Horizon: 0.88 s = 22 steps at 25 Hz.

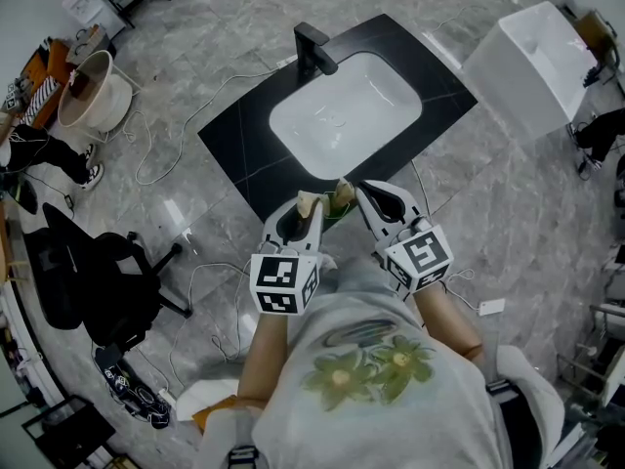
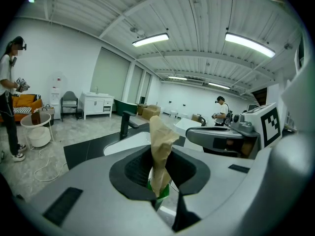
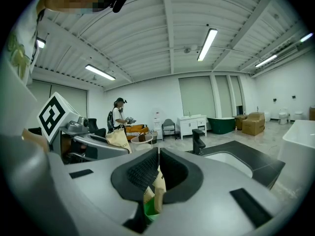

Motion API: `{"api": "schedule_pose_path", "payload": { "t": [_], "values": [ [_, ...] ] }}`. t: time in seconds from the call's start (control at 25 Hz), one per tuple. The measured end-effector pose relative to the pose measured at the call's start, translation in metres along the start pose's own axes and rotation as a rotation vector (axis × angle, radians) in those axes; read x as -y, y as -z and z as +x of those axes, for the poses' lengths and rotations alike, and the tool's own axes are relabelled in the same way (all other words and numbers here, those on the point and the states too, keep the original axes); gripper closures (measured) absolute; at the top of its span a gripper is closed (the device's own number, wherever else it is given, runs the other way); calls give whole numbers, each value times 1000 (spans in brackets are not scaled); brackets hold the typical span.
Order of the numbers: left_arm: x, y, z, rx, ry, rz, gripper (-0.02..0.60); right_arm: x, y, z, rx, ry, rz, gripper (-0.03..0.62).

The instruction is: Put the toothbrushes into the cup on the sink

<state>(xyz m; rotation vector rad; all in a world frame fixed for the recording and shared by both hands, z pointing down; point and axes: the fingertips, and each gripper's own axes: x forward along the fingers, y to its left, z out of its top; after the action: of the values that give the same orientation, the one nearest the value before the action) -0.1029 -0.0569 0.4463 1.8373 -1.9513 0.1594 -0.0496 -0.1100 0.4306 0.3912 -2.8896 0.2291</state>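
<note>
A tan paper toothbrush package [image 1: 330, 199] with a green lower part hangs between both grippers, just in front of the black counter [image 1: 239, 149]. My left gripper [image 1: 311, 206] is shut on it. Its crumpled top [image 2: 160, 141] sticks up between the left gripper's [image 2: 160, 178] pads. My right gripper [image 1: 359, 193] is shut on the package's other end [image 3: 155, 188], which shows tan and green low in the right gripper's [image 3: 156, 173] narrow gap. The white sink basin [image 1: 344, 115] and black faucet [image 1: 314, 51] lie beyond. I see no cup.
A white tub [image 1: 532, 62] stands at the far right. Left of the counter are a round white side table [image 1: 93, 91], loose cables [image 1: 166, 154] on the floor and a black office chair [image 1: 93, 277]. A person [image 2: 9, 97] stands far left.
</note>
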Motion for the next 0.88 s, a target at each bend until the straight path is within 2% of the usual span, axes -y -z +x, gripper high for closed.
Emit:
{"api": "schedule_pose_path", "payload": {
  "t": [0.88],
  "values": [
    [-4,18,16,-42,15,20,492,6,10,7,-23,21,14,546]
  ]
}}
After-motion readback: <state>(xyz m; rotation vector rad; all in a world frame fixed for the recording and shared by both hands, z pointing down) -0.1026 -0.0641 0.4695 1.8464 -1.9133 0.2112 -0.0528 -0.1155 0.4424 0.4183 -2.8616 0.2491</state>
